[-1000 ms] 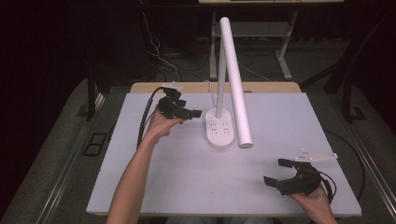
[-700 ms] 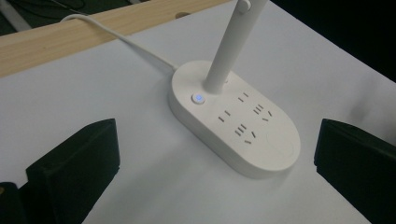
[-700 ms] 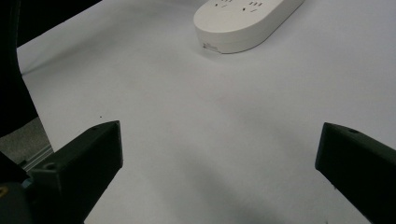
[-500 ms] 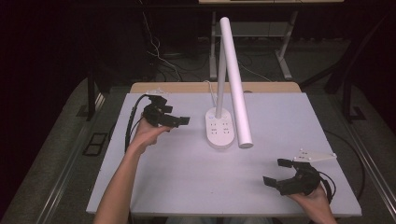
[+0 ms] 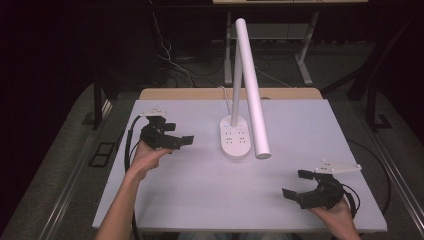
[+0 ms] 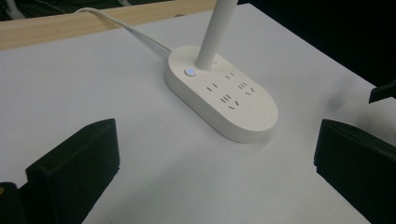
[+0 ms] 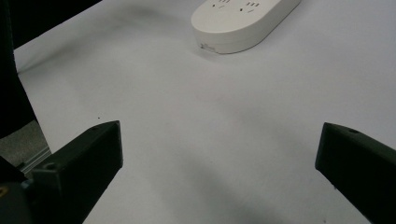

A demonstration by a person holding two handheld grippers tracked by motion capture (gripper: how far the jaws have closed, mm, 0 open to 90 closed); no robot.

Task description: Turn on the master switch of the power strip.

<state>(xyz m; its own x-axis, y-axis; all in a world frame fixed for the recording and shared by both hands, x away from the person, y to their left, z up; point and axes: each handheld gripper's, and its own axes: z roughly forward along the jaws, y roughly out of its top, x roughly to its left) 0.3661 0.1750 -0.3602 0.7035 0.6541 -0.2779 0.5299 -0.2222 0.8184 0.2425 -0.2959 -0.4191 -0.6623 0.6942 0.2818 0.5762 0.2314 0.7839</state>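
A white desk lamp stands at the middle of the white table (image 5: pixel 210 200). Its oval base (image 5: pixel 235 142) carries several sockets and a lit button (image 6: pixel 190 72). A thin stem (image 5: pixel 235 75) rises from the base, and the long tube head (image 5: pixel 252 90) slants down over the base's right side. My left gripper (image 5: pixel 177 135) is open, a short way left of the base, jaws pointing at it with nothing between them. In its own view the base (image 6: pixel 224 98) lies ahead of the open gripper (image 6: pixel 215 161). My right gripper (image 5: pixel 295 183) is open and empty near the front right corner.
The lamp's white cable (image 6: pixel 126 28) runs back over a wooden strip (image 5: pixel 200 94) along the table's far edge. Black gripper cables loop off the left edge (image 5: pixel 129 145) and right edge (image 5: pixel 372 165). Dark floor with cables and desk legs lies behind.
My left gripper has drawn back from beside the lamp base, moving left and toward the front. The right gripper has stayed put.
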